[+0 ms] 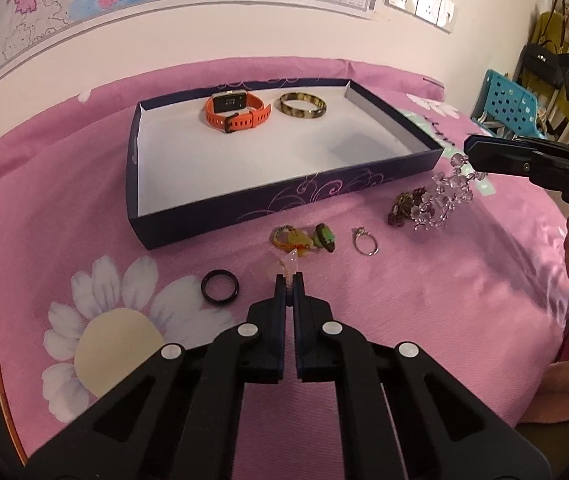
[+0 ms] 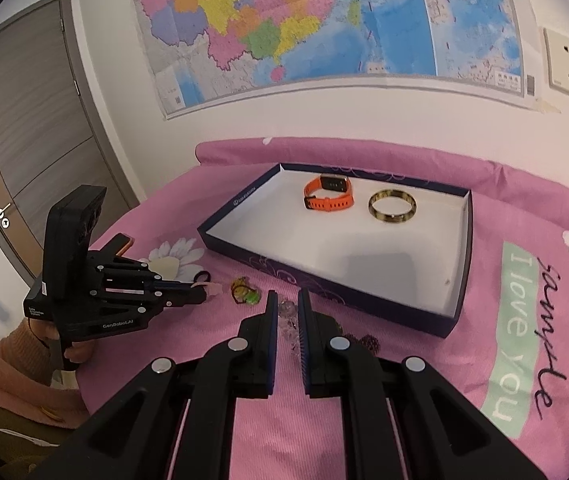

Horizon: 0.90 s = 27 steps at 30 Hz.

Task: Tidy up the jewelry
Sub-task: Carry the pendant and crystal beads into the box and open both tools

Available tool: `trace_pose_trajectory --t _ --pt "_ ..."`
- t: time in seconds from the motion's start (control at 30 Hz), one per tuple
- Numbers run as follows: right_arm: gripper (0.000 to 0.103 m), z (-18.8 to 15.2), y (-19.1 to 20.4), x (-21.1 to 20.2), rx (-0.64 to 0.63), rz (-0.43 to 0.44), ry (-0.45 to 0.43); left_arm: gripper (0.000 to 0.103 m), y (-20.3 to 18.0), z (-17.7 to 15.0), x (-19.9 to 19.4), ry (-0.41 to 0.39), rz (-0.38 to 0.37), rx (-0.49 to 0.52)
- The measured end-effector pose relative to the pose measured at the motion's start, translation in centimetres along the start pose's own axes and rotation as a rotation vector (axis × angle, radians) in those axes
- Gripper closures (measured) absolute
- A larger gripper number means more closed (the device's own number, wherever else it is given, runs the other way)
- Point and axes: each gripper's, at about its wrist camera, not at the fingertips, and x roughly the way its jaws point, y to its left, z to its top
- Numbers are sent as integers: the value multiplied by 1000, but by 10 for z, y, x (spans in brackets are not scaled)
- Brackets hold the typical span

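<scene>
A dark blue box tray (image 1: 244, 208) (image 2: 244, 256) lies on the pink bedspread and holds an orange watch (image 1: 236, 114) (image 2: 326, 194) and a tortoiseshell bangle (image 1: 302, 105) (image 2: 391, 206). My left gripper (image 1: 289, 278) (image 2: 204, 290) is shut on a small pale pink translucent piece (image 1: 289, 262), just above the bed. My right gripper (image 2: 287, 300) (image 1: 469, 151) is shut on a clear crystal bead bracelet (image 1: 440, 200) (image 2: 288, 322), which hangs down to the bed. In front of the tray lie a black ring (image 1: 220, 286), a yellow-green charm (image 1: 304, 238) (image 2: 244, 292), a silver ring (image 1: 364, 242) and dark red beads (image 1: 402, 206).
The bedspread (image 1: 444, 320) has flower prints and a green label (image 2: 520, 340). An orange-edged object (image 1: 0, 392) lies at the left edge. A wall with a map is behind; a door (image 2: 24, 140) is at left, a blue chair (image 1: 508, 104) at right.
</scene>
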Motion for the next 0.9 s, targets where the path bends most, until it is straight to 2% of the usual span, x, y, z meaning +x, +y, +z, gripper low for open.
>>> trace_pose_trajectory --t 0.23,0.47,0.9 --pt "95 18 2 -8 -34 -9 -37 99 1 15 -16 -53 -22 0" --pt "95 41 0 -8 -58 -32 -69 99 -1 36 -22 -96 -6 32" --pt "95 68 -25 23 -4 -66 -62 99 12 69 1 -88 15 35"
